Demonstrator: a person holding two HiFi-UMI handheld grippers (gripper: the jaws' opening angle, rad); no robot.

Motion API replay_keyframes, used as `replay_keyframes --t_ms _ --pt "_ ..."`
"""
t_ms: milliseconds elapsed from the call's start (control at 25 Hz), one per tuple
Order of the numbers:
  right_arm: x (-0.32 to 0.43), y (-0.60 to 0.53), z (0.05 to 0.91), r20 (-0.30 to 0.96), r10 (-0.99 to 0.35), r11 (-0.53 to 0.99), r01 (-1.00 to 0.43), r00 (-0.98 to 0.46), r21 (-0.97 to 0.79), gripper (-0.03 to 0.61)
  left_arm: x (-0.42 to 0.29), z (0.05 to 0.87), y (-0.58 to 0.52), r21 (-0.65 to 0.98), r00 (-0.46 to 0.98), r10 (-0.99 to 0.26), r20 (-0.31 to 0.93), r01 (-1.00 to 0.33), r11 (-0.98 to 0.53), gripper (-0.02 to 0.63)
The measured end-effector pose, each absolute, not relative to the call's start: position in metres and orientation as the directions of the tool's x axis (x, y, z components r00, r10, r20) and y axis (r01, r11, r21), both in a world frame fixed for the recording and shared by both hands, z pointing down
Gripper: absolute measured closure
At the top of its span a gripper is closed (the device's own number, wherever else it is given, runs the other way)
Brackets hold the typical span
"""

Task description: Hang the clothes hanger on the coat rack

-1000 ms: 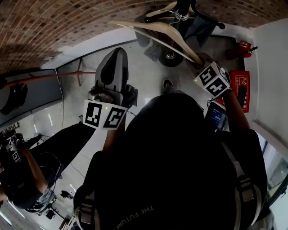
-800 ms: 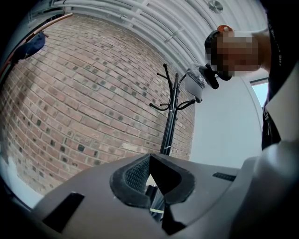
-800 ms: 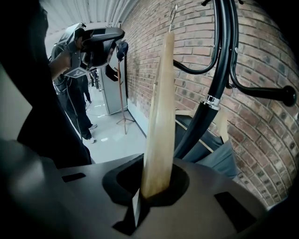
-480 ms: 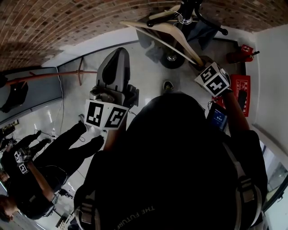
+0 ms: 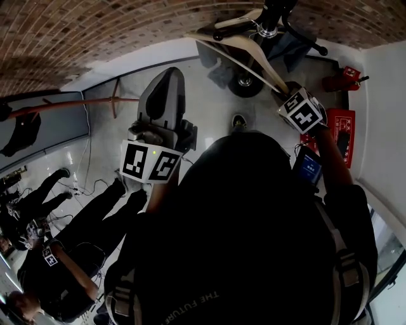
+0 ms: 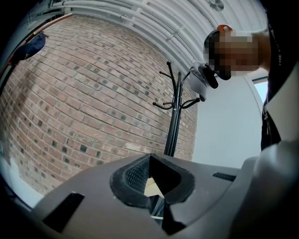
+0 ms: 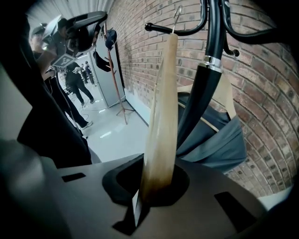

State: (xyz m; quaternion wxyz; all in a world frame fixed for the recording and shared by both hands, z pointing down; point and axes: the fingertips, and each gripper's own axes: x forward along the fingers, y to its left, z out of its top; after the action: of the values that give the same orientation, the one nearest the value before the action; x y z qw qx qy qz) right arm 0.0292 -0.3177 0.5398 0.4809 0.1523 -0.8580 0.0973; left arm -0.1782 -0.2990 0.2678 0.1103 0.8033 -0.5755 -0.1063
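My right gripper (image 5: pixel 283 92) is shut on one end of a pale wooden clothes hanger (image 5: pixel 244 54), at the top right of the head view. In the right gripper view the hanger (image 7: pixel 161 121) rises steeply from between the jaws. Its wire hook (image 7: pixel 176 16) crosses a curved arm of the black coat rack (image 7: pixel 205 79) at the top. The rack's pole (image 5: pixel 269 19) stands just behind the hanger. My left gripper (image 5: pixel 166 79) is held level and apart to the left, shut on nothing. The left gripper view shows the rack (image 6: pixel 174 116) far off against the brick wall.
A second hanger with a grey garment (image 7: pixel 219 135) hangs on the rack. The brick wall (image 5: pixel 127 25) runs behind it. A red box (image 5: pixel 339 127) sits on the floor at the right. People (image 5: pixel 57 254) stand at the lower left, near a reddish stand (image 5: pixel 76 105).
My right gripper has sunk a little with the hanger, keeping its hook at the rack's arm. The left gripper has stayed put. The people at the left have shifted.
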Motion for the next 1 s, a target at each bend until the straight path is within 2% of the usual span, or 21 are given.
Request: replay_keyframes --t_ms 1000 --pt "0.044 -0.322 0.571 0.927 -0.089 0.951 -0.308 -0.366 -0.030 0.560 -0.178 0.271 -0.305 0.297 0.309 -0.950 -0.032 -0.905 -0.304 0.600"
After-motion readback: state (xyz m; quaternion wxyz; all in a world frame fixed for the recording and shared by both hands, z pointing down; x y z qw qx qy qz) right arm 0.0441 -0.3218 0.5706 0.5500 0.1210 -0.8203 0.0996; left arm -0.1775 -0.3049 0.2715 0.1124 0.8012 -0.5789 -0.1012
